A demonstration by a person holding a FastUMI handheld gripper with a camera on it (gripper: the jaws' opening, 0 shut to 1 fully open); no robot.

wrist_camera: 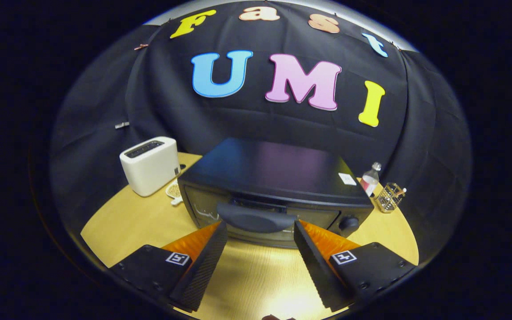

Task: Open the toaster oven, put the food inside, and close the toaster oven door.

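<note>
A pale wooden worktop (122, 222) with a rounded edge fills the booth, backed by a black cloth wall (105, 120) that hangs in soft folds. Farthest left on it stands a white pop-up toaster (150, 165), with a small pale woven item (174, 192) lying just beside its base. In the middle sits the black toaster oven (274, 186), its door shut and its dark handle (256, 218) facing the claw (260, 231). The claw is open, its fingers spread wide with their tips just short of either end of the handle, nothing between them. A round knob (349, 222) sits right of the door. Behind the oven's right corner stand a small plastic bottle (371, 178) and a wire basket (390, 198).
</note>
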